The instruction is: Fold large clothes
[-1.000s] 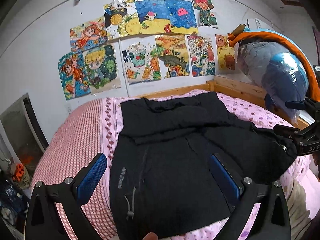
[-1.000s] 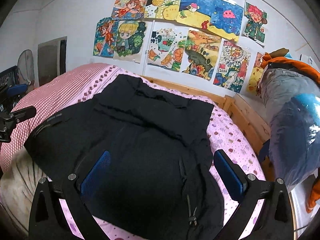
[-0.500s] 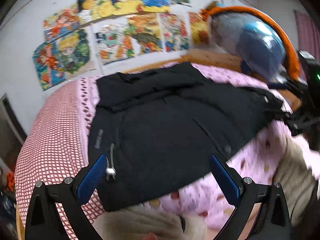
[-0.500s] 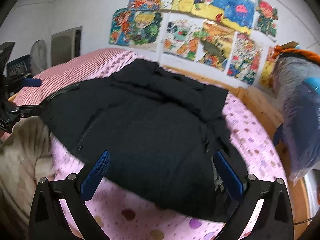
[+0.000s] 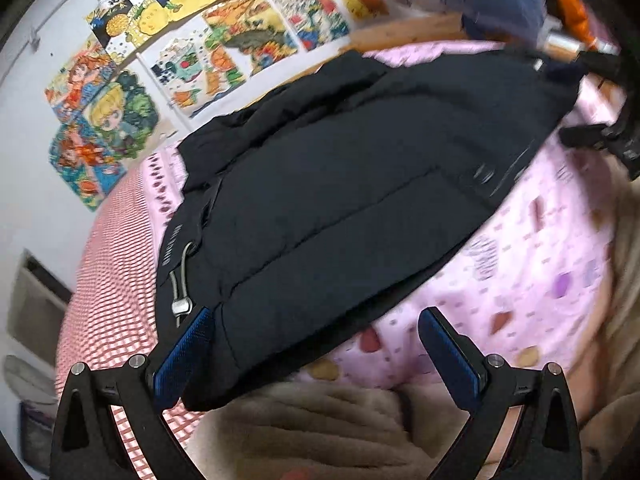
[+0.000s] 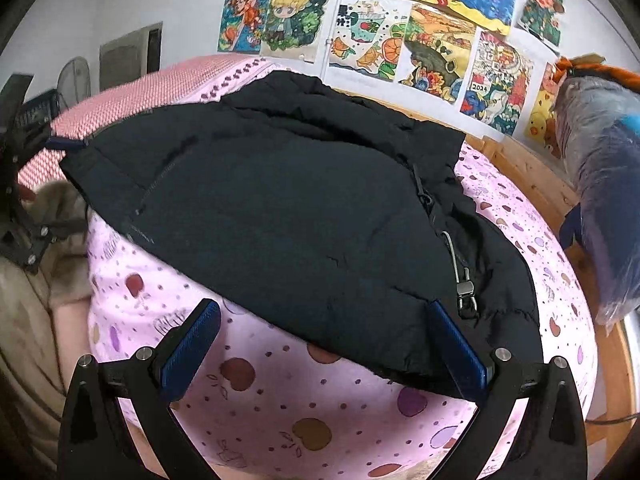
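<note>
Both claws dropped to jacket point(image 5: 340, 184) hem.

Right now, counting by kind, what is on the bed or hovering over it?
Black jacket: 1
Bed covers: 2, pink spotted sheet and red checked cover
Claws: 2, left claw and right claw, both open
Total: 5

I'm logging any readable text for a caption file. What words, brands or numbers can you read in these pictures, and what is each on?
"2024": on a colourful drawing taped to the wall, right wrist view.
Pale lettering along the black jacket's hem strip, left wrist view: too blurred to read.
Faint print on the jacket near its other edge, right wrist view: unreadable.
Nothing else is legible.
</note>
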